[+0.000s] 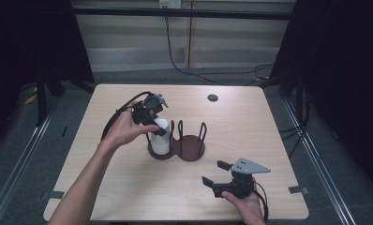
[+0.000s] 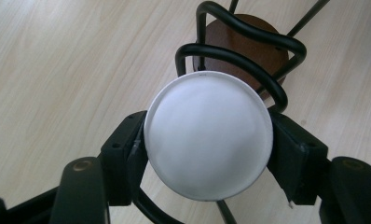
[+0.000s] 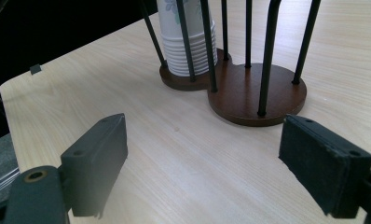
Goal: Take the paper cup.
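Note:
A stack of white paper cups [image 1: 160, 140] stands upside down in the left ring of a dark brown two-ring holder [image 1: 190, 149] with black wire posts, mid-table. My left gripper [image 1: 160, 130] comes down from above, shut on the top cup [image 2: 208, 135]; both pads [image 2: 127, 149] press its sides. The holder's other ring [image 2: 256, 49] is empty. Near the front right edge, my right gripper [image 1: 214, 172] is open with nothing between its fingers. From the right gripper [image 3: 202, 158], the cup stack [image 3: 187, 42] and the empty ring [image 3: 249, 93] lie ahead.
A small black round grommet [image 1: 212, 97] sits in the wooden table [image 1: 250, 126] at the back. A cable [image 1: 113, 119] trails from the left gripper. Bare tabletop surrounds the holder, and black curtains flank the table.

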